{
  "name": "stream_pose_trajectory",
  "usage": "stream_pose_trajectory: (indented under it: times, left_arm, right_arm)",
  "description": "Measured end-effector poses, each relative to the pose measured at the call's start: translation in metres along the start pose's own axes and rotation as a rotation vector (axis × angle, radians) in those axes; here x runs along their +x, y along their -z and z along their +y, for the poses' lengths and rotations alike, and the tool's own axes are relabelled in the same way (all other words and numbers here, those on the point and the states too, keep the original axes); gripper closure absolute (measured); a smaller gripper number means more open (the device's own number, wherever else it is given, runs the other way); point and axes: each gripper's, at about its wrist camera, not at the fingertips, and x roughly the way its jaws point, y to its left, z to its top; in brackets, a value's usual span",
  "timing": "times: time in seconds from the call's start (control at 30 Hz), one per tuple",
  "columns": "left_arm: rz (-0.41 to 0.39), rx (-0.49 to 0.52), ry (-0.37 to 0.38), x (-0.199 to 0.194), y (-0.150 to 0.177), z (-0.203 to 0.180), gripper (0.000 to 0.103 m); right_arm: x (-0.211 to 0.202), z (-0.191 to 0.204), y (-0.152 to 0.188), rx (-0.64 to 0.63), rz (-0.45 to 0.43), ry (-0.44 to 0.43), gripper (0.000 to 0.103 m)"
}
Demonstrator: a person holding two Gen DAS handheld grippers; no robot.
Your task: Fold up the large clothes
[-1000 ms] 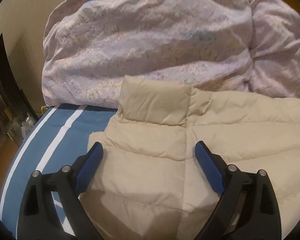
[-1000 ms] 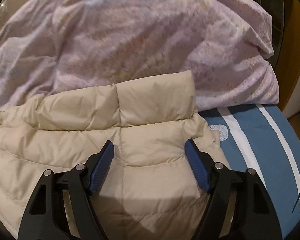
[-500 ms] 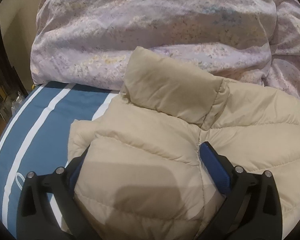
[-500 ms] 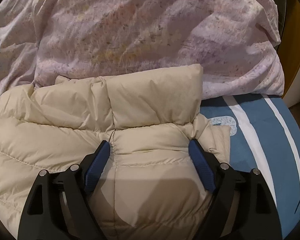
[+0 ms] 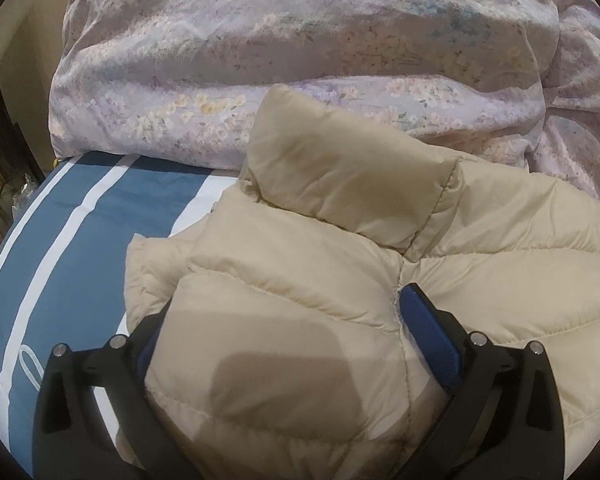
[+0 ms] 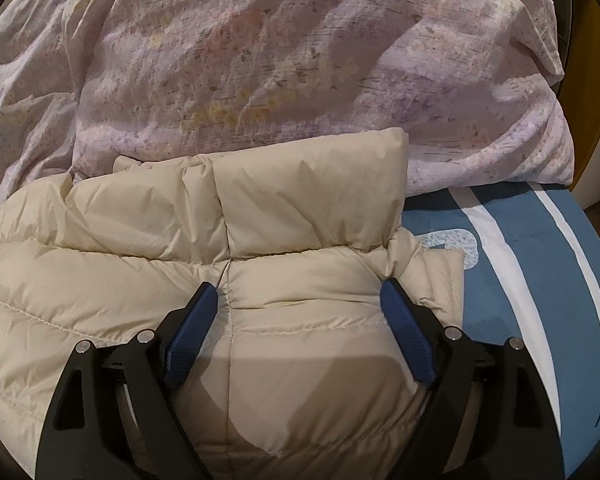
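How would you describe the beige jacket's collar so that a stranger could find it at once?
Start at the blue sheet with white stripes, then go to the puffy beige jacket lying on it, in front of the lilac floral duvet. The collar is the upright padded band along the jacket's far edge, against the duvet. Unlike the duvet it is plain beige, and unlike the quilted body it stands up.

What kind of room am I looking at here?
Most likely a bedroom: a rumpled lilac floral duvet is heaped on a blue, white-striped sheet, where a beige puffer jacket lies spread.
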Motion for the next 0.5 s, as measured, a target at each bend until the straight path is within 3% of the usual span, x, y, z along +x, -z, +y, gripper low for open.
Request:
stream_pose_trajectory:
  times: [0.5]
  left_arm:
    - [0.008, -0.011, 0.009, 0.0047, -0.0019, 0.0034, 0.002]
  right_arm:
    - [0.0045, 0.0021, -0.0019, 0.009, 0.011, -0.008, 0.013]
